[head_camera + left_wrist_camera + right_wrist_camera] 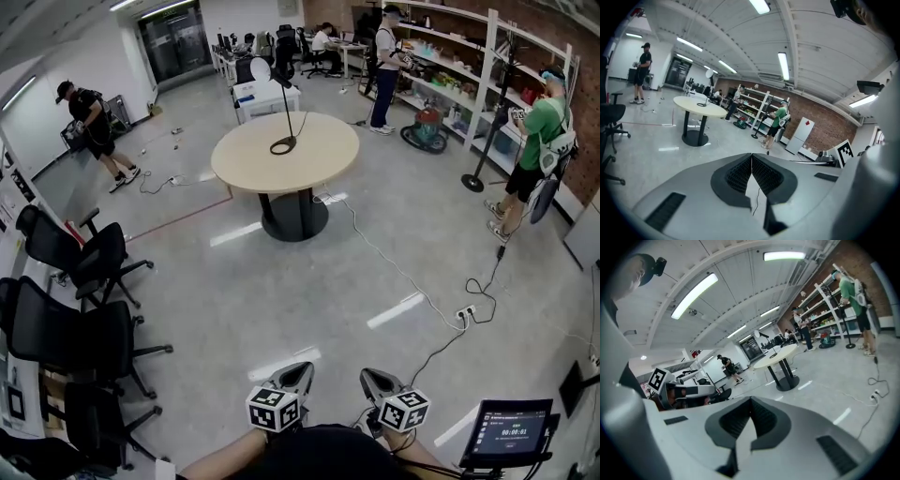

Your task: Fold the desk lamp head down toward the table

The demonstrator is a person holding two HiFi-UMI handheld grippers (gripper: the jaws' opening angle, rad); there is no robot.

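Note:
The desk lamp (281, 103) stands on a round beige table (319, 164) far across the room. It has a black ring base, a thin upright stem and a round head raised high. The left gripper view shows the same lamp (708, 79) small and distant on that table (693, 104), as does the right gripper view, with lamp (761, 337) and table (780, 355). My left gripper (302, 369) and right gripper (367, 377) sit close to my body at the bottom of the head view, far from the table. Both are shut with nothing between the jaws, seen at left gripper (751, 155) and right gripper (750, 400).
Black office chairs (80, 258) line the left side. A cable runs across the floor to a power strip (465, 314). A screen on a stand (511, 431) is at the bottom right. People stand at the left (89, 117), right (539, 131) and back by shelving (459, 66).

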